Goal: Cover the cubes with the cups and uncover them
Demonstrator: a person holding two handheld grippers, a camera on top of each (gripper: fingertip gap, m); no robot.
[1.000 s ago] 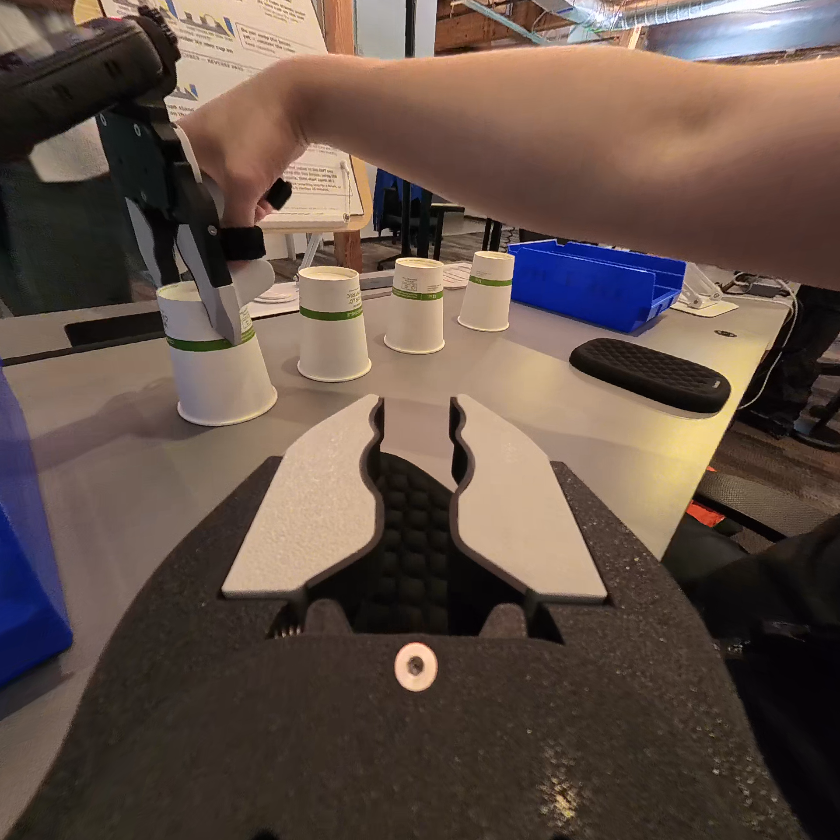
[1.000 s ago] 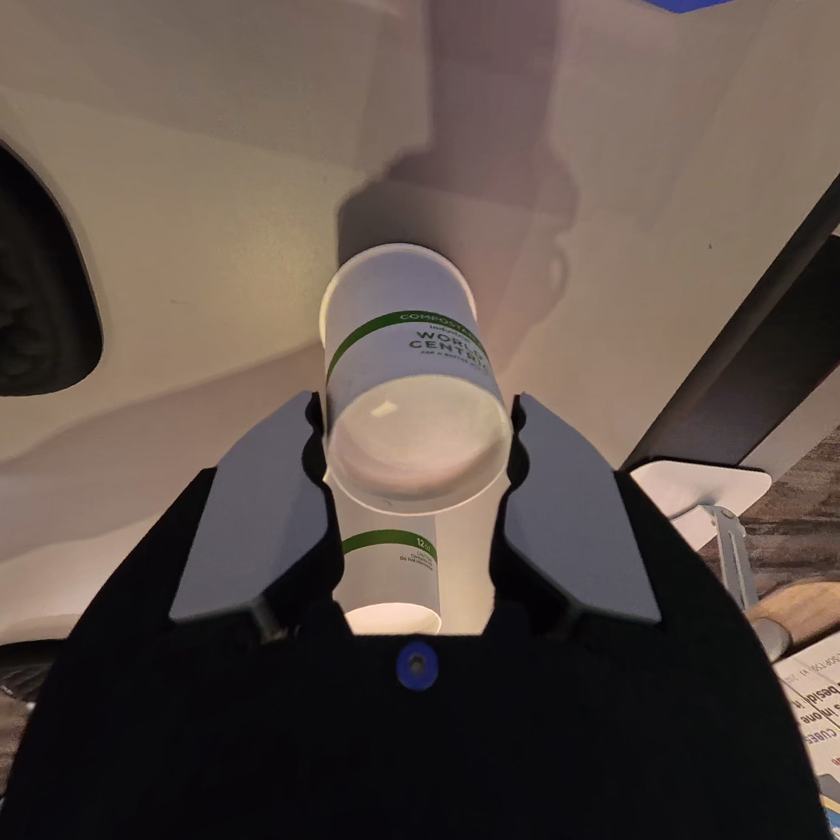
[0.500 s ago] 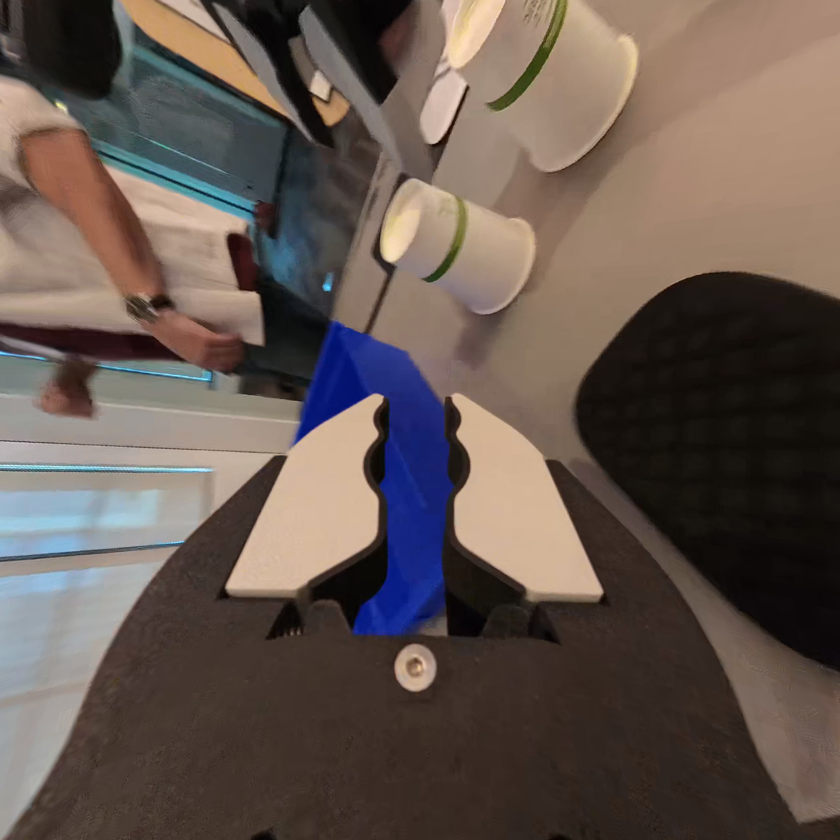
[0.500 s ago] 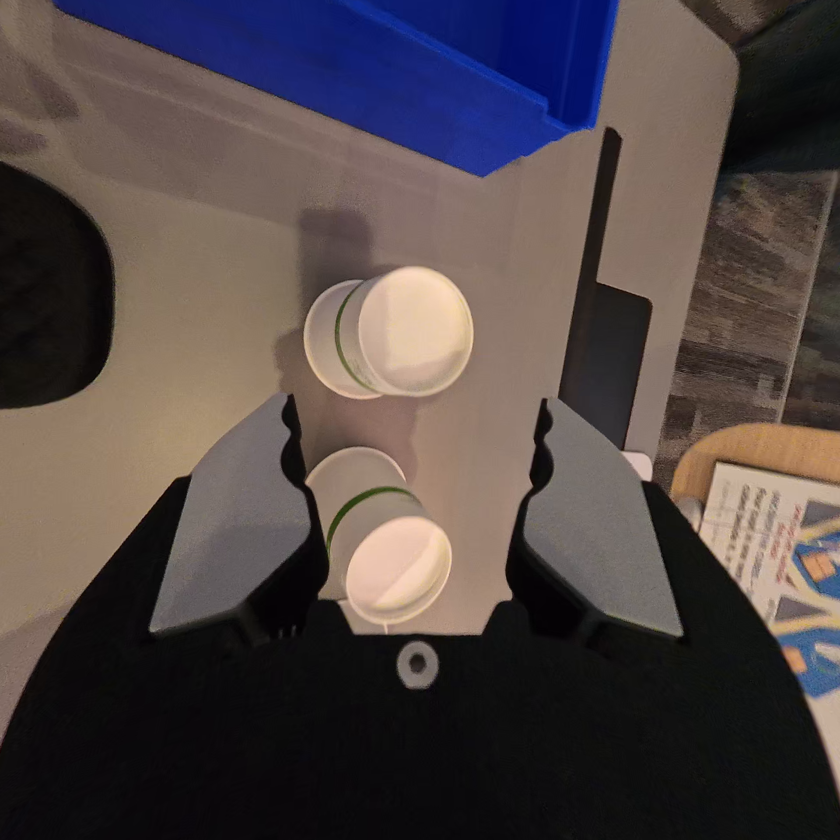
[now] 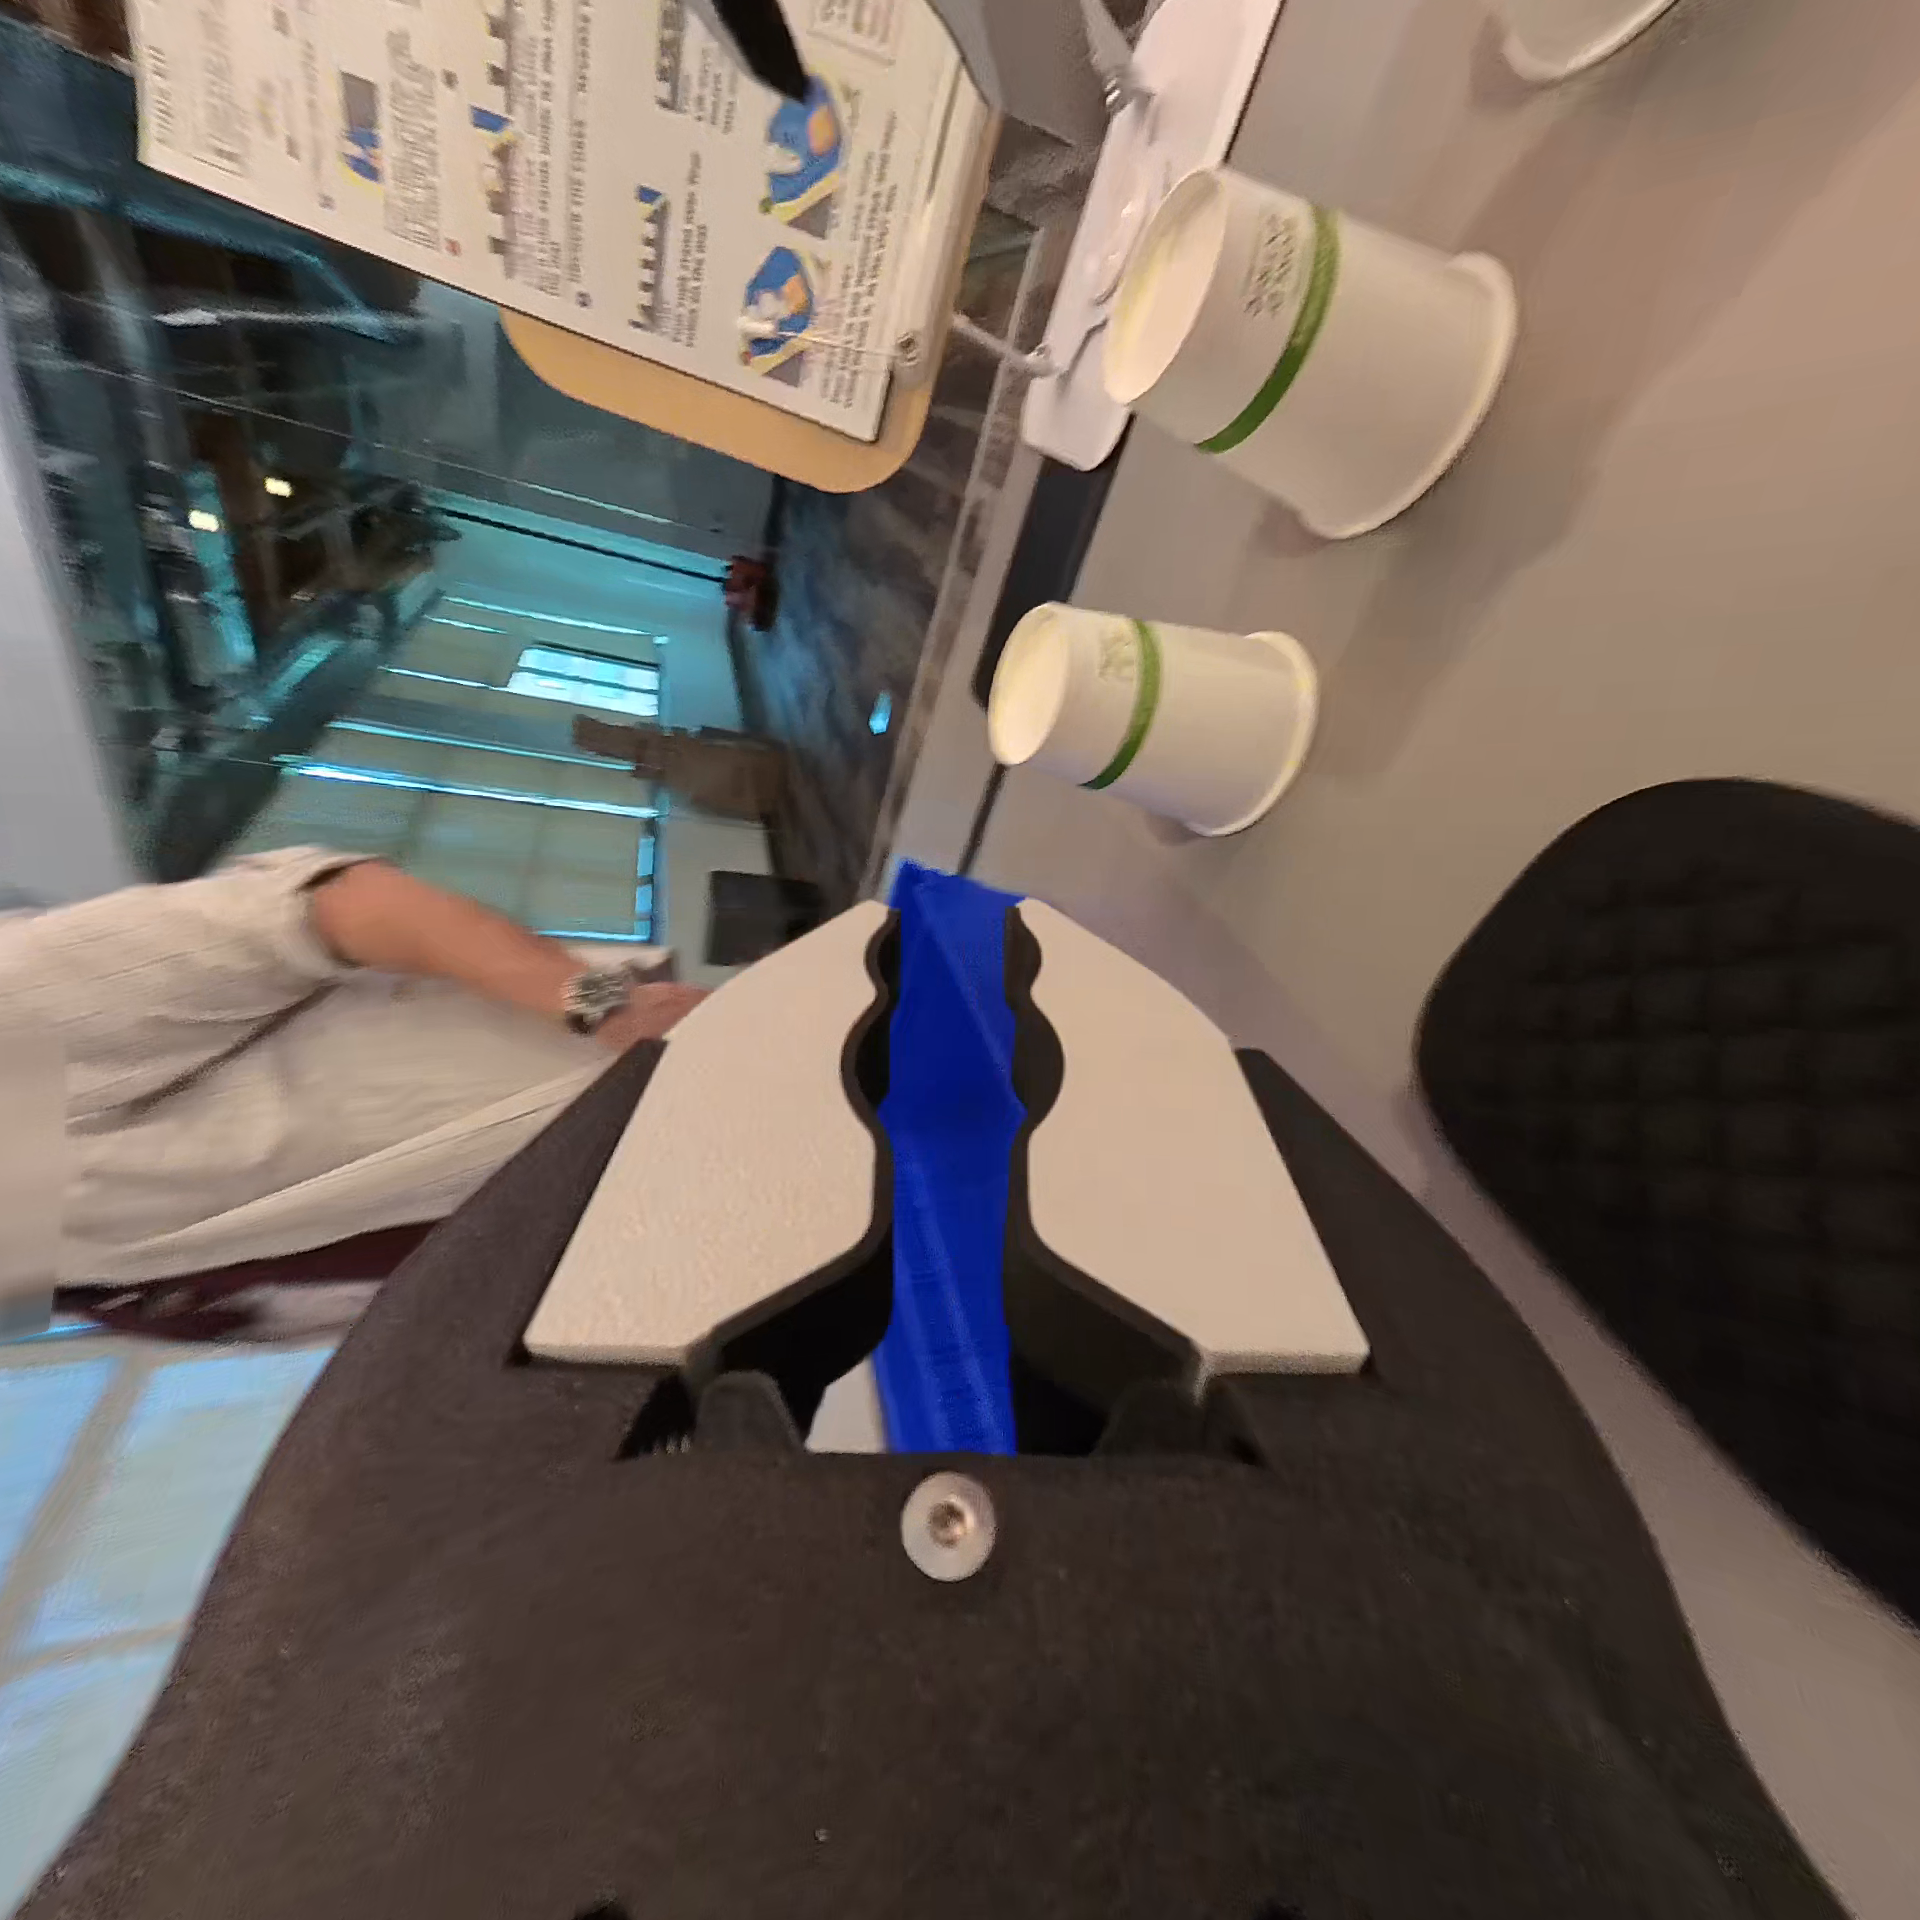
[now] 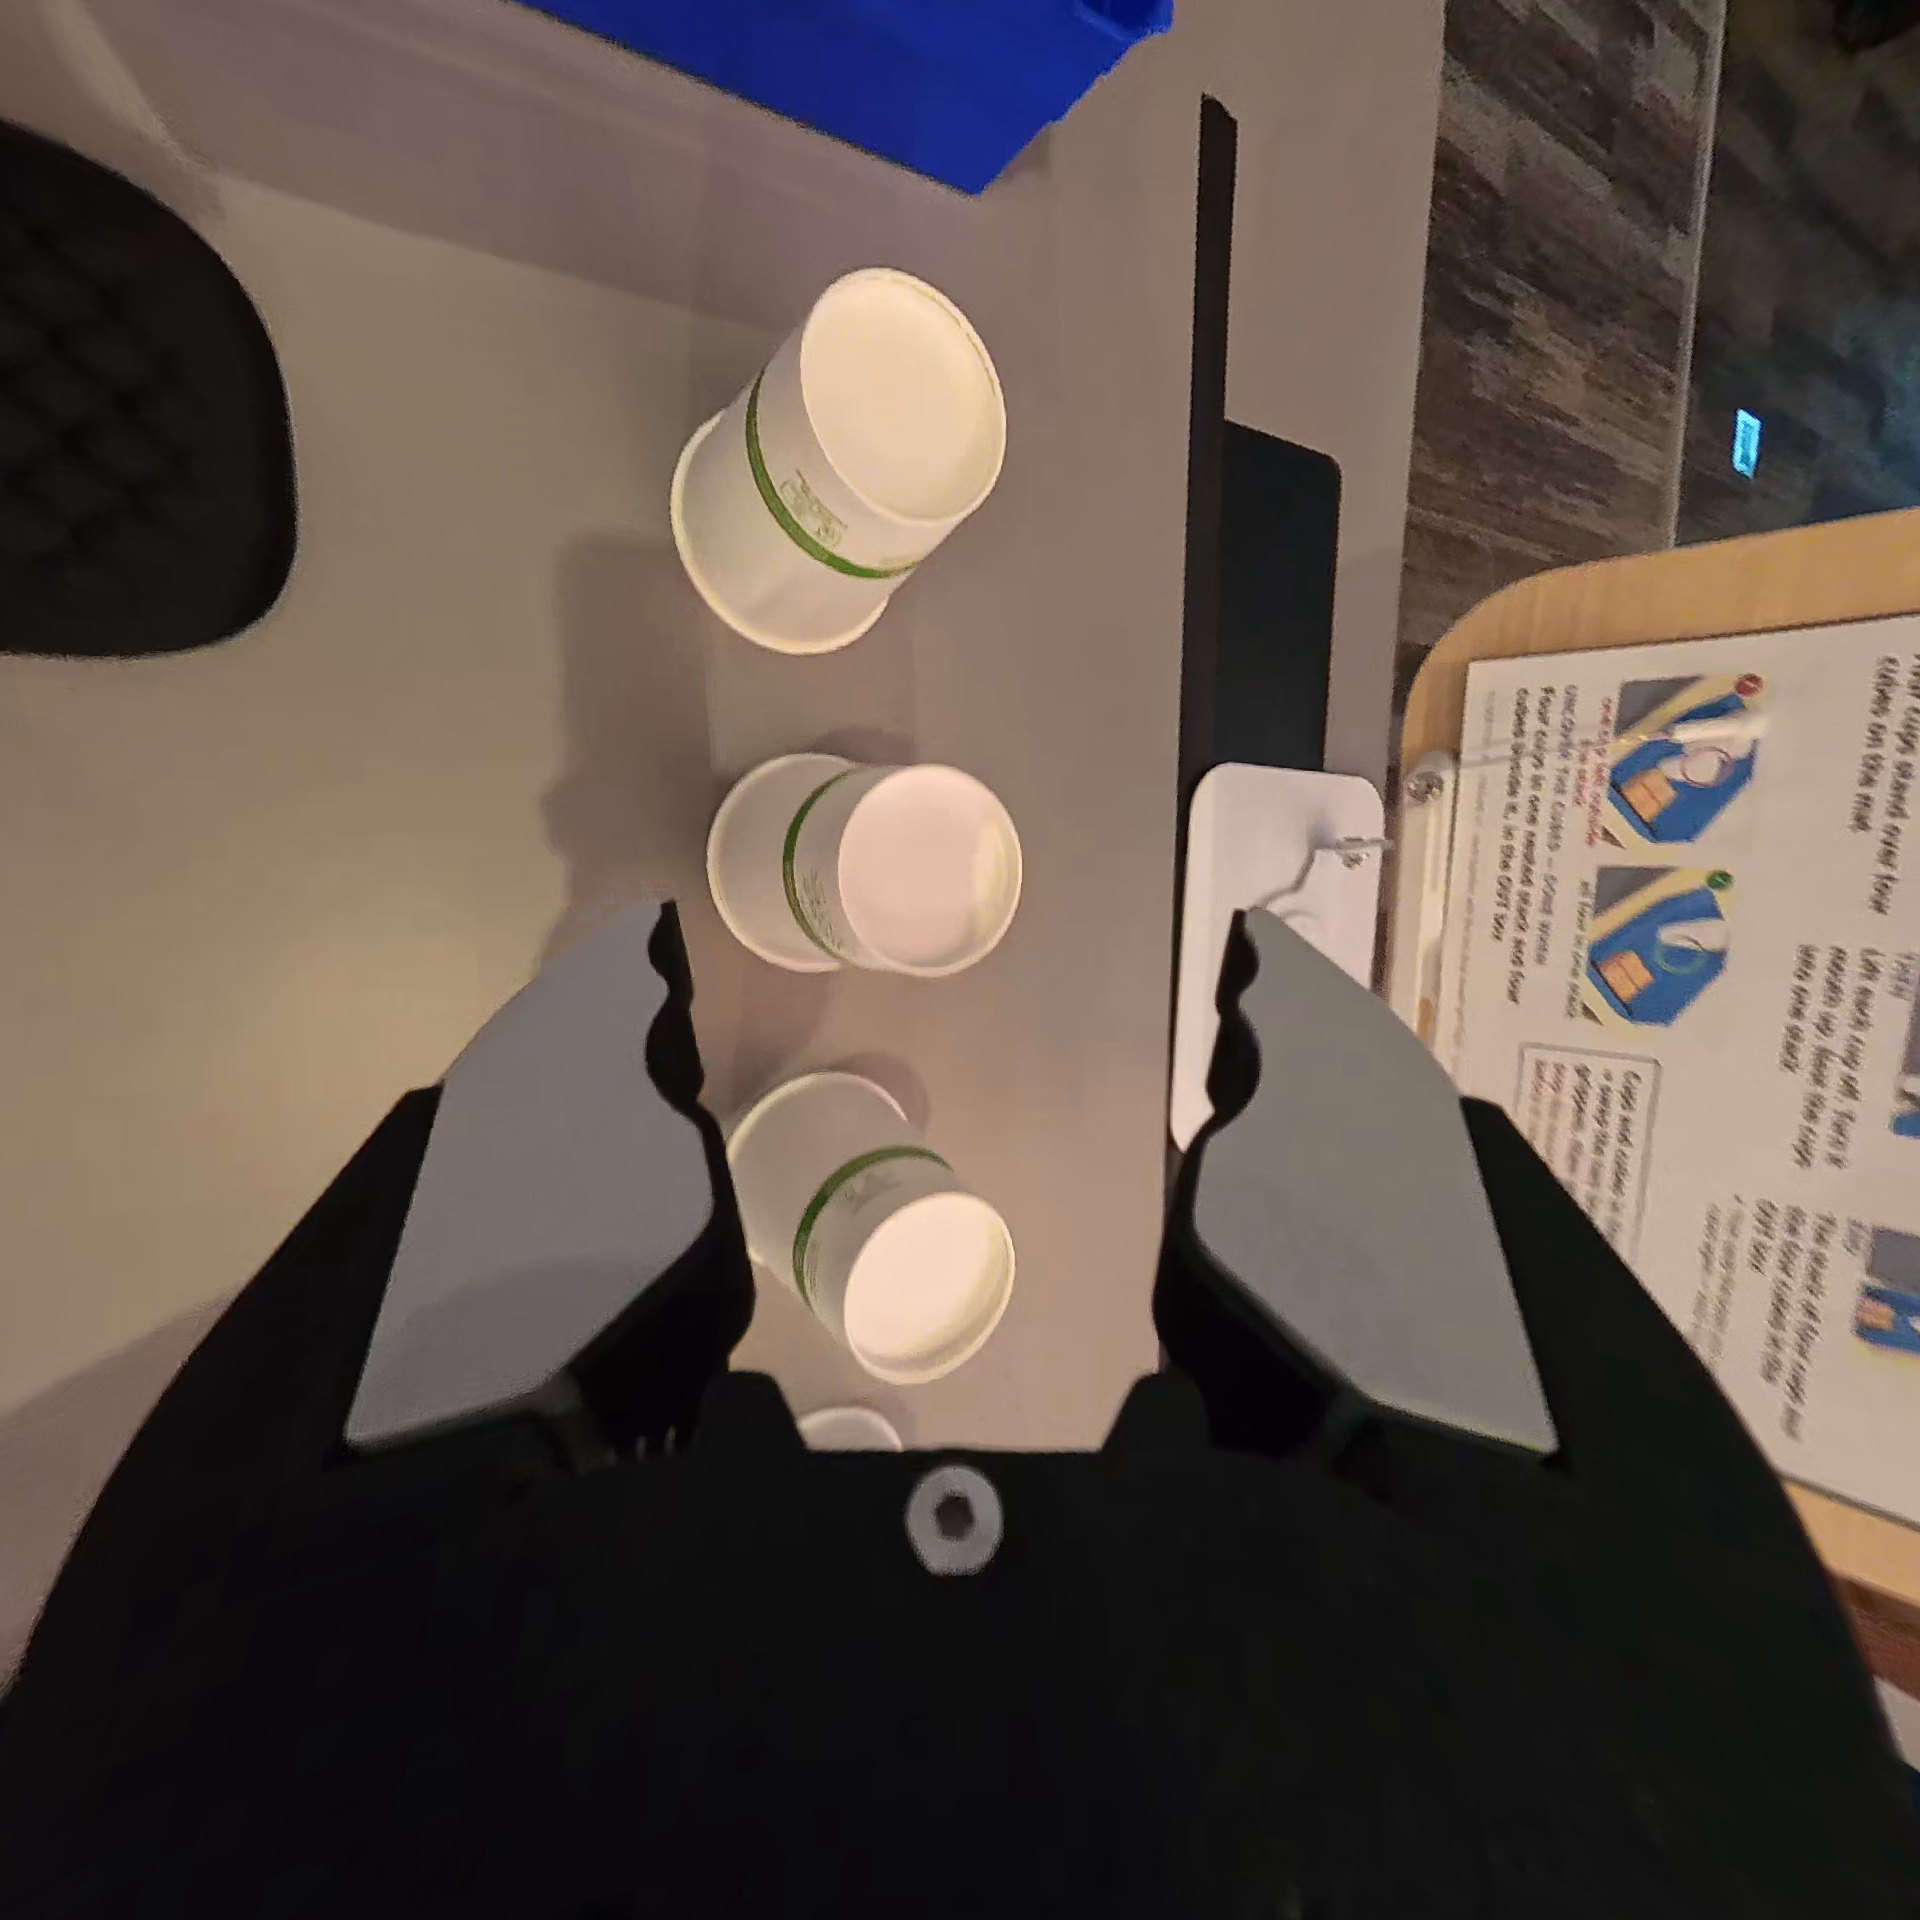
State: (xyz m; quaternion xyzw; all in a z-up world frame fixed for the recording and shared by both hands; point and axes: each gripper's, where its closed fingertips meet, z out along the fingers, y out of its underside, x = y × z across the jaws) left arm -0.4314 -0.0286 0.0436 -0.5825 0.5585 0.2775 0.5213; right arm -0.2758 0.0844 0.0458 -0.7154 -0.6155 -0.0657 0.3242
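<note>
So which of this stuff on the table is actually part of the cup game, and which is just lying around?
Part of the job:
- upside-down paper cups
- right gripper, open above them

Just lying about:
- blue bin
- black pad
- instruction sheet
- white stand base

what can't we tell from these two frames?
- Cubes: none visible in either view; the upside-down cups would hide any beneath.
- Fourth cup: right wrist view, only a sliver above the right hand-held gripper body.
- Bin: left wrist view, only a strip between the left hand-held gripper fingers; right wrist view, cut by the top edge.
- Right hand-held gripper: left wrist view, blurred tip, cut by the top edge.
</note>
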